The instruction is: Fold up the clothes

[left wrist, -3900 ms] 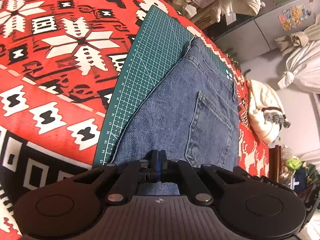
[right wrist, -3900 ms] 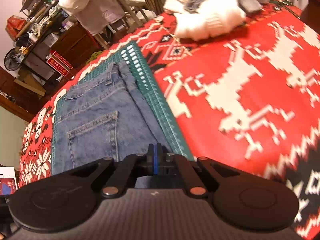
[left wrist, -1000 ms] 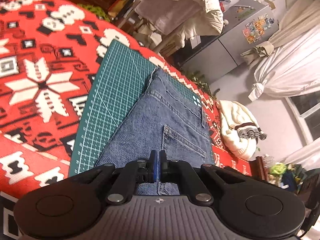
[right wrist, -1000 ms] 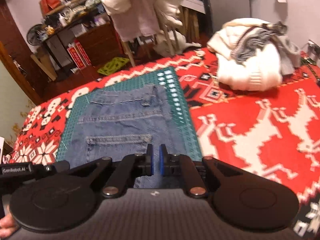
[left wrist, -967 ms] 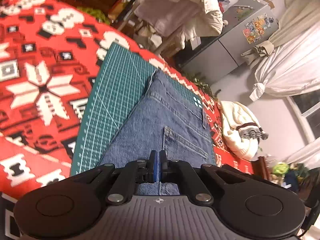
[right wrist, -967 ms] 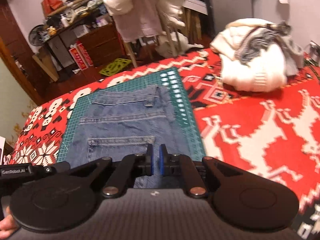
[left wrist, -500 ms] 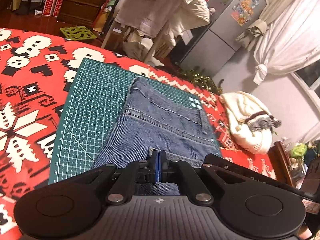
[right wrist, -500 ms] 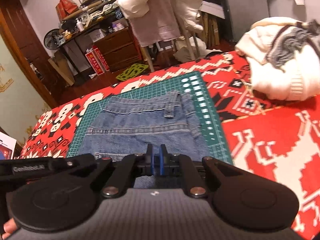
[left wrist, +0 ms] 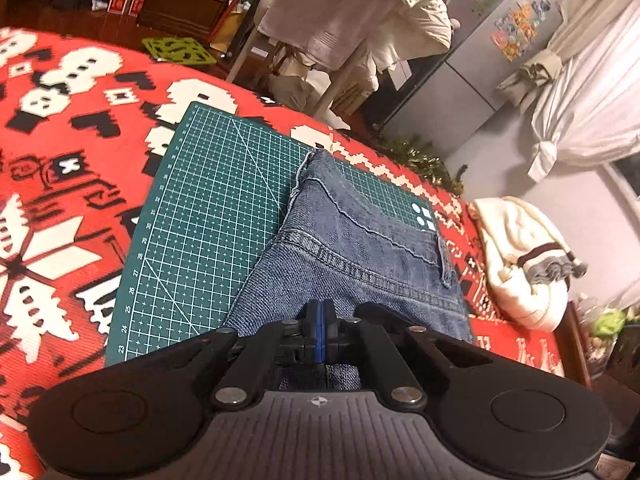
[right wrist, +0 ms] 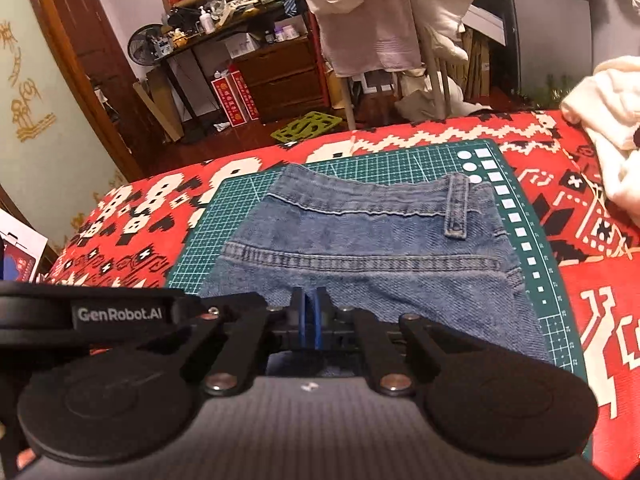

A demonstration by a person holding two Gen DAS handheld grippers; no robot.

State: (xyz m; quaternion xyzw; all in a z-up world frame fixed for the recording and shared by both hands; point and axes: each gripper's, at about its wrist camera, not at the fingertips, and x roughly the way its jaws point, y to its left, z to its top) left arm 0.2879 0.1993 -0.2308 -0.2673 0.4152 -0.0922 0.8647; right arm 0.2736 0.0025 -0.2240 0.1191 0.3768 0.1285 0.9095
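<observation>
Blue jeans (left wrist: 360, 248) lie on a green cutting mat (left wrist: 208, 200), waistband at the far end. My left gripper (left wrist: 319, 316) is shut on a lifted fold of the denim, just short of the seam under the waistband. In the right wrist view the jeans (right wrist: 360, 240) spread across the mat (right wrist: 532, 248), belt loop at the far right. My right gripper (right wrist: 308, 312) is shut on the near denim edge, pads pinching cloth. The left gripper's black body (right wrist: 100, 314) sits close on its left. The legs under both grippers are hidden.
A red patterned blanket (left wrist: 60, 140) covers the surface around the mat. A cream sweater pile (left wrist: 516, 256) lies to the right, also the cream sweater pile (right wrist: 608, 128). Beyond the far edge stand a chair draped with clothes (right wrist: 380, 20) and a fridge (left wrist: 480, 60).
Both grippers have carried the held denim forward towards the waistband. The back pocket seen a second ago is now covered, and the two grippers have come closer together.
</observation>
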